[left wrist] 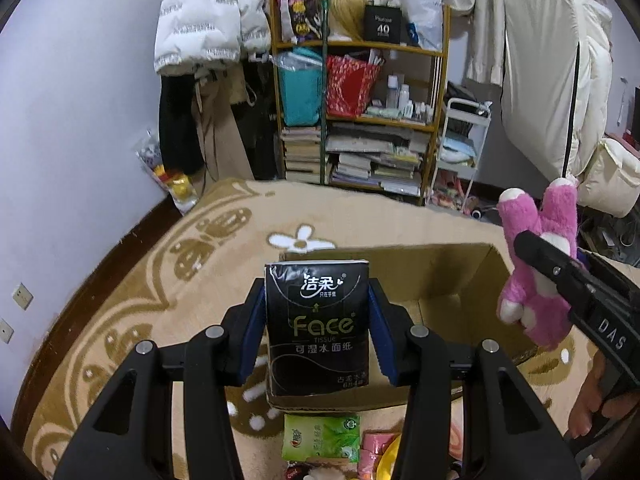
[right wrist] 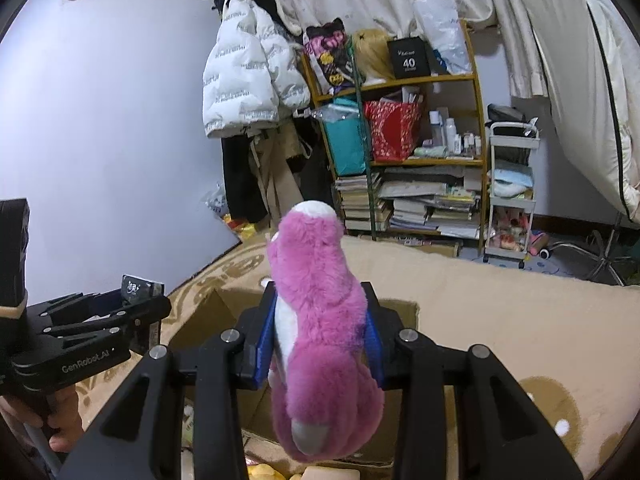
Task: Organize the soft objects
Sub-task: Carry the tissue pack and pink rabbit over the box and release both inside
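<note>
My left gripper is shut on a black tissue pack and holds it upright over the near wall of an open cardboard box. My right gripper is shut on a pink plush toy above the same box. In the left wrist view the plush hangs at the right, over the box's right wall. In the right wrist view the left gripper with the black pack is at the left.
The box sits on a beige patterned blanket. A green tissue pack and pink packets lie in front of the box. A cluttered shelf, hanging coats and a white trolley stand behind.
</note>
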Available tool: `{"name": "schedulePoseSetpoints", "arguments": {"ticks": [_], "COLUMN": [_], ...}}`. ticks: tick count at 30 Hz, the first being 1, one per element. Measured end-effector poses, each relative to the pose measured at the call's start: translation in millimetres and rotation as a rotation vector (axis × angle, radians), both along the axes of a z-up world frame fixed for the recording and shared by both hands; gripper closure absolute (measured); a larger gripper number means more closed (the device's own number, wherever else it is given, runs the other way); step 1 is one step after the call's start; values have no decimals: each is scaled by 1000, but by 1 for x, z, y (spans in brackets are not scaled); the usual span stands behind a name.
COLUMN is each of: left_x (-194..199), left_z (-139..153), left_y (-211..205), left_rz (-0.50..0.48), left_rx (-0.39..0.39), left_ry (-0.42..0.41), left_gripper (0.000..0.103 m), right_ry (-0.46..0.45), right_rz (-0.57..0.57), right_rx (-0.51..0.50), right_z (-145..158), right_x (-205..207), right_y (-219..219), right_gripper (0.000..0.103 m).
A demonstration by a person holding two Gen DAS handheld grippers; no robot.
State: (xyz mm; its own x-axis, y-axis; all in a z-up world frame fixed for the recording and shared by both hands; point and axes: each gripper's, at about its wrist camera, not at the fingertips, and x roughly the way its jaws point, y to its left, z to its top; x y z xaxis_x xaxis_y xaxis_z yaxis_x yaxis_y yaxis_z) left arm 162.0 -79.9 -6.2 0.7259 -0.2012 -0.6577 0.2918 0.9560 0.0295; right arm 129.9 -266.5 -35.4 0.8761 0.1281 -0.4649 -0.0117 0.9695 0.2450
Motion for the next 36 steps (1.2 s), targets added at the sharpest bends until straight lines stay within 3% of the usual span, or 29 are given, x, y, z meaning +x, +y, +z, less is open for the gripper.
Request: {"name": "schedulePoseSetpoints", "arguments": {"ticks": [9,14,19,25,36], "left_x": [5,9,8,6,-8], "left_z": [-18,-31,-36,-41,-29], "left_y": [-4,-7,-9,-8,-1], "left_rz": [-15,-30,-30,-20,-2], "left_rx": [12,21,37,56,89], "left_ry": [50,110,115,125,114], "left_gripper": [57,56,56,48,36], "right_ry": [56,88,115,120,105], "right_rz": [23,22,23,26,13], "right_rx": [-19,8,43,51,74], "right_z": [-20,-26,-33,-33,-23], "right_x": [8,9,10,8,-6], "right_y": [6,1,-4,-5,-7], "right_gripper": [62,60,60,59,40]}}
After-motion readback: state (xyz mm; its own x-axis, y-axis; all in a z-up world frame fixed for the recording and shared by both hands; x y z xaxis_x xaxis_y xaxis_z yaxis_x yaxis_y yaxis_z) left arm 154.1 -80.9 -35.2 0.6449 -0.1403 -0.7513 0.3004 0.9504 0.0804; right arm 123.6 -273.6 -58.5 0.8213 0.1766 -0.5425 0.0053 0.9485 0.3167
